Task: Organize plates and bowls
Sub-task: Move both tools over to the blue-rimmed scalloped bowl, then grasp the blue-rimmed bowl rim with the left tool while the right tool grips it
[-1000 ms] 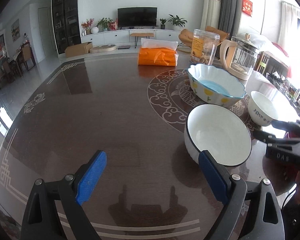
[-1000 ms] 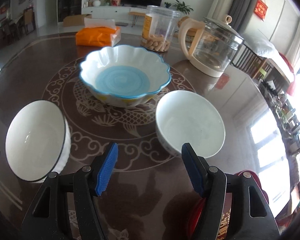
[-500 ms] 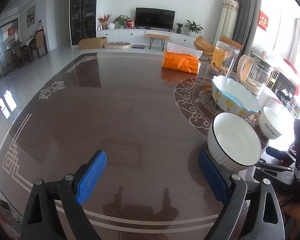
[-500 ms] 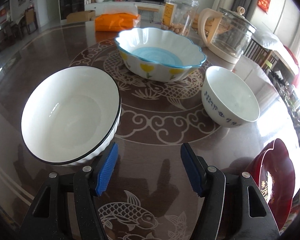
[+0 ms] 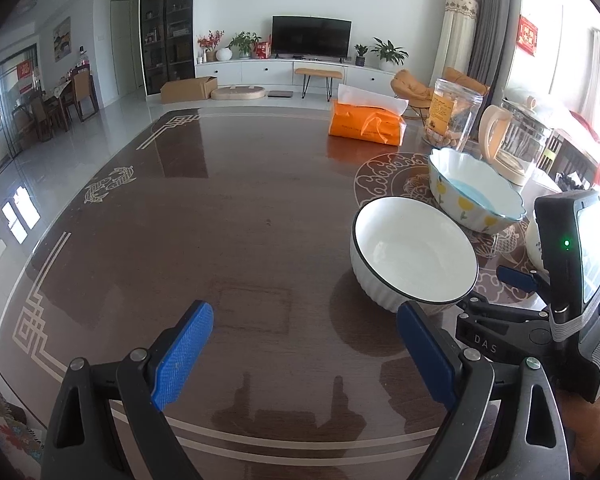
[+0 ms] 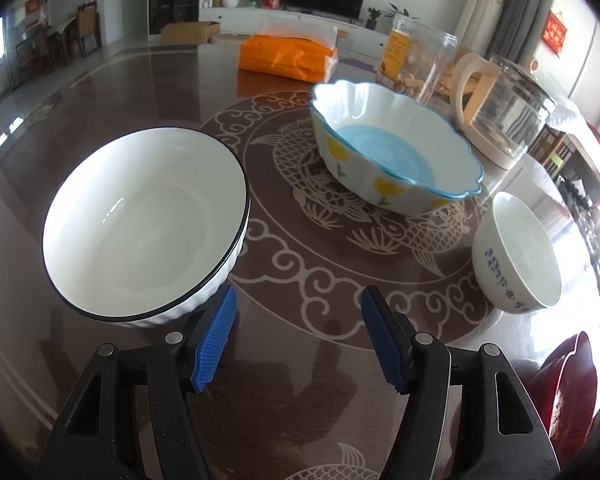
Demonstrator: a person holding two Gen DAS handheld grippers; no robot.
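A white ribbed bowl with a black rim (image 6: pixel 140 224) stands on the dark table; it also shows in the left wrist view (image 5: pixel 412 256). Behind it is a scalloped bowl with a blue centre and yellow flowers (image 6: pixel 392 148), also in the left wrist view (image 5: pixel 472 192). A small white bowl with blue writing (image 6: pixel 516 252) stands to the right. My right gripper (image 6: pixel 296 340) is open and empty, its left finger just beside the ribbed bowl's near right side. My left gripper (image 5: pixel 304 352) is open and empty over bare table, left of the ribbed bowl.
An orange tissue pack (image 6: pixel 288 54), a clear jar of snacks (image 6: pixel 416 60) and a glass kettle (image 6: pixel 504 108) stand behind the bowls. A dark red dish (image 6: pixel 568 392) lies at the near right. The right gripper's body (image 5: pixel 572 272) shows in the left wrist view.
My right gripper has swung left, from in front of the small white bowl to beside the ribbed bowl. My left gripper has drawn back and left. Both stay open.
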